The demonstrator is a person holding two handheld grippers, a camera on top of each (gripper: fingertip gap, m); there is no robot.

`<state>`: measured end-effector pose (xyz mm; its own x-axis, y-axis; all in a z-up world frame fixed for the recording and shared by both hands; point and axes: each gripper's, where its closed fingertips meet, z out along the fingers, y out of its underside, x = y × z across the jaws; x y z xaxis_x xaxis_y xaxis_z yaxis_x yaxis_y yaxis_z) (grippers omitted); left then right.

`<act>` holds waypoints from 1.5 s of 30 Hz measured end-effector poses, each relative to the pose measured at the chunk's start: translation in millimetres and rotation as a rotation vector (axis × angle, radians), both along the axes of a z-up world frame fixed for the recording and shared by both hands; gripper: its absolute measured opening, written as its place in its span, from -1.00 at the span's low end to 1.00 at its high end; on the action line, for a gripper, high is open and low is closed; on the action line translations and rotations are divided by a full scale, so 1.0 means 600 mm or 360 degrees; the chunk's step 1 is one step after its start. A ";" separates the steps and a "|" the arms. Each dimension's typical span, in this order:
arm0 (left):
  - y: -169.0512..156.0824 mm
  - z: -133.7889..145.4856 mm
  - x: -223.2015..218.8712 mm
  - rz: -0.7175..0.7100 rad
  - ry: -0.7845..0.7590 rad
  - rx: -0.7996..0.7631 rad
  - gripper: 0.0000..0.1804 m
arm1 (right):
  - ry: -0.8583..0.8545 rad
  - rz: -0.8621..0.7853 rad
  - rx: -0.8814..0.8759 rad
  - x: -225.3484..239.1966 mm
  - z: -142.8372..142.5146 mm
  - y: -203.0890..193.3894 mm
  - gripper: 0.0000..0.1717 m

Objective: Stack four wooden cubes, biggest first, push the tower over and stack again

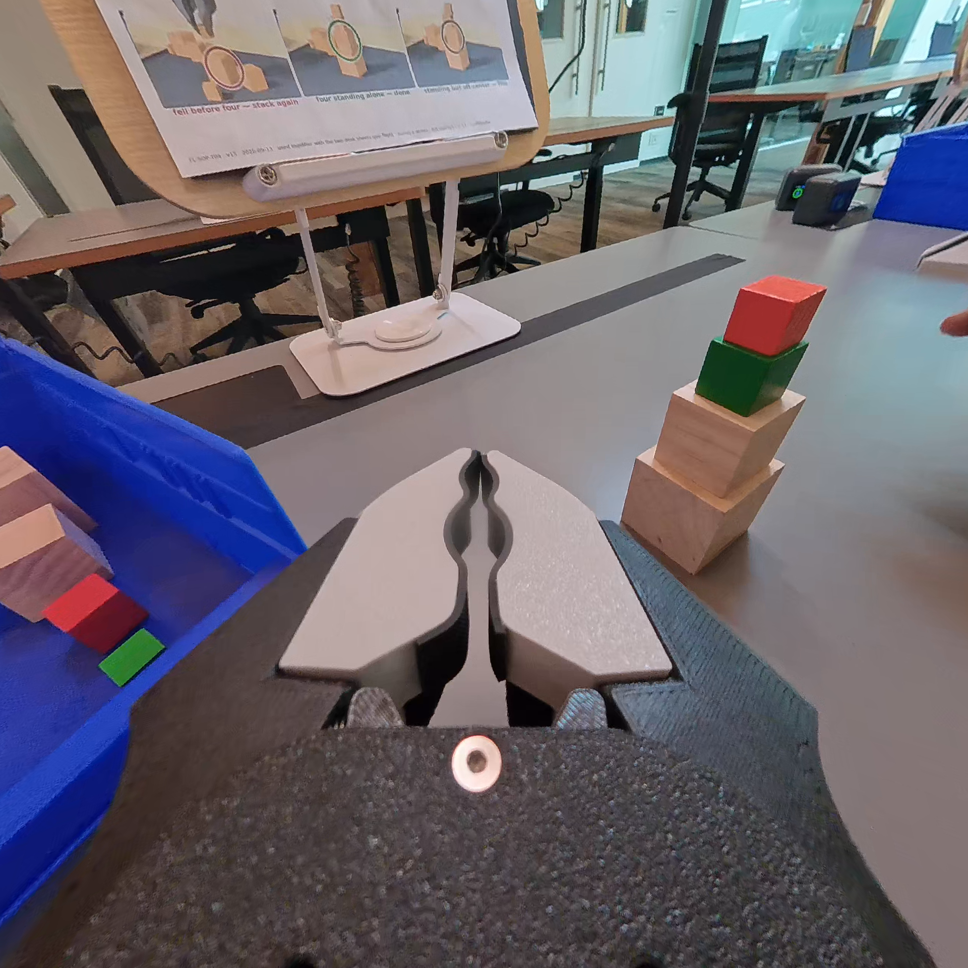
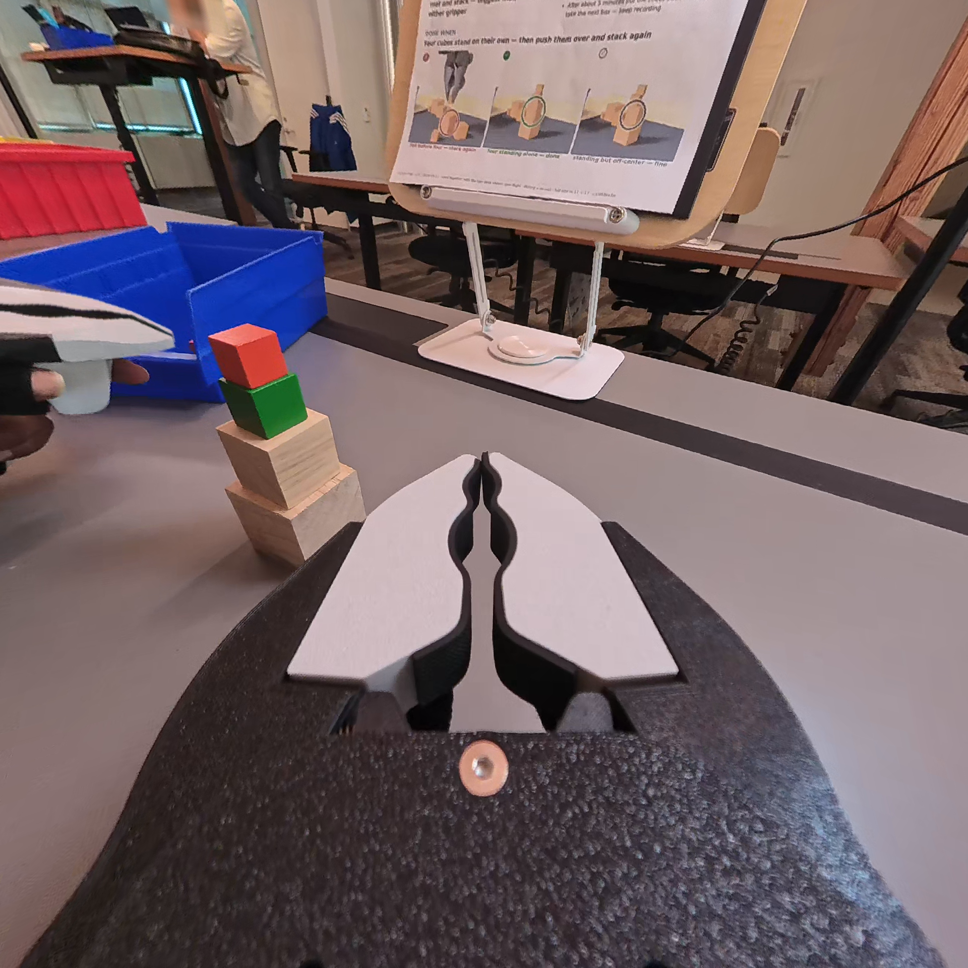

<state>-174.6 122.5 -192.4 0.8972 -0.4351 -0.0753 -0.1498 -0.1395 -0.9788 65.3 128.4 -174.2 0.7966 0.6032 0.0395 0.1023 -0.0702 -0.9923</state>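
Your desk (image 1: 576, 419) carries a blue bin (image 1: 131, 471) at the left holding spare blocks, and a four-cube tower between your tools. Its large wooden cube (image 1: 691, 516) and mid wooden cube (image 1: 725, 442) look rigid and fairly light; take them by flat opposite faces. The green cube (image 1: 746, 378) and red cube (image 1: 775, 316) sit skewed, painted, likely slicker. Your left hand-held gripper (image 1: 480, 457) and right hand-held gripper (image 2: 482, 457) are both closed on nothing, beside the tower, not touching it.
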 end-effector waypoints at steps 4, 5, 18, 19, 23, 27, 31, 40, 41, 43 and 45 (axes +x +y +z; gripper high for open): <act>-0.001 -0.010 0.006 -0.0005 0.0066 -0.0014 -1.00 | 0.0008 0.0005 -0.0004 0.001 0.002 -0.002 -1.00; -0.001 -0.013 0.008 -0.0005 0.0076 -0.0019 -1.00 | 0.0005 0.0011 -0.0011 0.000 0.001 -0.002 -1.00; -0.003 -0.025 0.017 0.0000 0.0159 -0.0050 -1.00 | -0.0070 0.0099 -0.0089 -0.022 -0.020 -0.012 -1.00; -0.004 -0.025 0.018 0.0000 0.0168 -0.0046 -1.00 | -0.0077 0.0103 -0.0098 -0.023 -0.023 -0.012 -1.00; -0.004 -0.022 0.020 0.0000 0.0165 -0.0037 -1.00 | -0.0100 0.0101 -0.0158 -0.039 -0.039 -0.009 -1.00; -0.002 -0.020 0.021 0.0001 0.0143 -0.0040 -1.00 | -0.0192 0.0094 -0.0229 -0.085 -0.062 0.001 -1.00; -0.004 -0.010 0.017 0.0009 0.0131 -0.0007 -1.00 | -0.0326 0.0078 -0.0211 -0.143 -0.078 0.013 -1.00; 0.002 0.012 -0.020 0.0158 0.0078 0.0065 -1.00 | -0.0697 0.0253 0.0104 -0.286 -0.085 -0.001 -1.00; 0.003 0.016 -0.027 0.0182 0.0059 0.0073 -1.00 | -0.0693 0.0298 0.0144 -0.295 -0.081 -0.007 -1.00; 0.004 0.021 -0.034 0.0201 0.0027 0.0081 -1.00 | -0.0700 0.0388 0.0257 -0.307 -0.069 -0.024 -1.00; 0.004 0.027 -0.039 0.0215 0.0011 0.0099 -1.00 | -0.0696 0.0447 0.0328 -0.311 -0.062 -0.037 -1.00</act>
<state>-198.3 125.1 -176.4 0.9467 -0.3047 -0.1047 -0.1406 -0.0983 -0.9852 -121.5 106.5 -211.4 0.4895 0.7346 0.4699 0.4945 0.2100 -0.8435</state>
